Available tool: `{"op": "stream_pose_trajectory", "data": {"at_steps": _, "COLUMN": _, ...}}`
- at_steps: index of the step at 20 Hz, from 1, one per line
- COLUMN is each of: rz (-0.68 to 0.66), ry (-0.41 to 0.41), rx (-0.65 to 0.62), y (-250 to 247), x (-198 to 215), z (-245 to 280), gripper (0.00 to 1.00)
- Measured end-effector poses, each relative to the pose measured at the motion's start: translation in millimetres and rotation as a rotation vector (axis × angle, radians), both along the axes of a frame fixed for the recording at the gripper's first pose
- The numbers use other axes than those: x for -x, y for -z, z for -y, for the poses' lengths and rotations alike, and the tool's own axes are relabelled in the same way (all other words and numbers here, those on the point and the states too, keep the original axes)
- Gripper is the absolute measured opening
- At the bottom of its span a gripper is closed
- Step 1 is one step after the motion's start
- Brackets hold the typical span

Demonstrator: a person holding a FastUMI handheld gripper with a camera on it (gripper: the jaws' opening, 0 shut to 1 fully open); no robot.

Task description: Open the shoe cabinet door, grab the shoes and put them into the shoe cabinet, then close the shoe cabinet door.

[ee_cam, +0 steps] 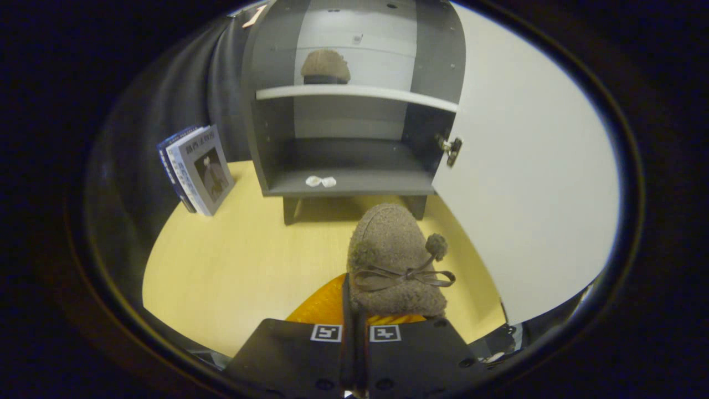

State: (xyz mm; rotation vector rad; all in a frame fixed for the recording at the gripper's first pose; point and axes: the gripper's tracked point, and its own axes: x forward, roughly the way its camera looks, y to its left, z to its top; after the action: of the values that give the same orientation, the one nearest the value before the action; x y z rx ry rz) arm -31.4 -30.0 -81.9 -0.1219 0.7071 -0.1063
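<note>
1 fuzzy brown slipper (396, 260), likely light, soft and squashy, hangs pinched at its heel rim between the closed fingers of the gripper (354, 327), in front of the open shoe cabinet (349, 183), whose upper shelf (354, 92) already holds its mate (325, 66).

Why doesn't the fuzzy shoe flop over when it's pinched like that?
The shoe probably keeps its shape: it stands out ahead of the hand-held gripper, whose fingers are closed on its heel edge. Its fleecy cover looks soft and grippy, so it likely won't slip. The bow and pompom look loose and may swing.
</note>
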Motion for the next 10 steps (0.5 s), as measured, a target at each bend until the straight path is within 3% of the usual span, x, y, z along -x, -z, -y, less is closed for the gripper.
{"op": "stream_pose_trajectory", "data": {"at_steps": 6, "rz": 0.137, "ry": 0.004, "rx": 0.008, "y": -96, "x": -36, "z": -8, "gripper": 0.04}}
{"op": "stream_pose_trajectory", "data": {"at_steps": 10, "rz": 0.229, "ry": -0.032, "rx": -0.007, "y": -144, "x": -88, "z": -6, "gripper": 0.04}}
